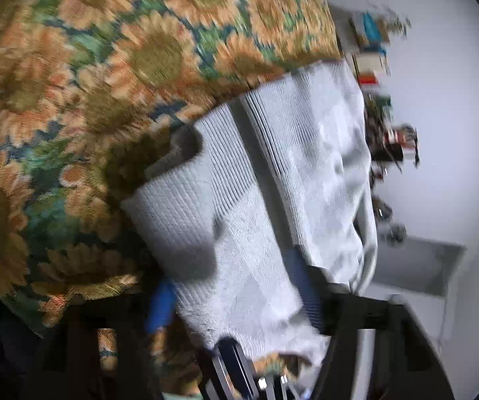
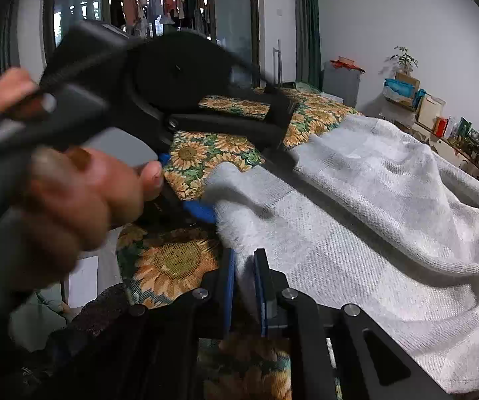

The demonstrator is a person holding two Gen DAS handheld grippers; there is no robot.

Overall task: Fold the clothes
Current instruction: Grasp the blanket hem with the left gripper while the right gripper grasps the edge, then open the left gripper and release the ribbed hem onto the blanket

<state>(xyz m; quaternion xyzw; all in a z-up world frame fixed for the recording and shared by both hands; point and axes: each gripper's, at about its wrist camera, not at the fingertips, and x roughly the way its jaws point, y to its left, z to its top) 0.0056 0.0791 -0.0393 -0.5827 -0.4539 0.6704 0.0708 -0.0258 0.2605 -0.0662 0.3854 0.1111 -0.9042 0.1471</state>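
Gripping the near edge of the pale grey knitted garment (image 2: pixel 356 233) spread over the sunflower-print bedcover (image 2: pixel 172 263), the left gripper (image 2: pixel 202 211) and right gripper (image 2: pixel 243 286) each sit clamped on that hem, presumably to lift it for a fold.

One grey garment (image 2: pixel 356 233), one sunflower cover (image 1: pixel 106 66) — two claws, left (image 1: pixel 236 296) & right (image 2: pixel 244 286).

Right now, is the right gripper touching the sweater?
Touching. The right wrist view shows the sweater's edge pinched between the right gripper's blue pads.
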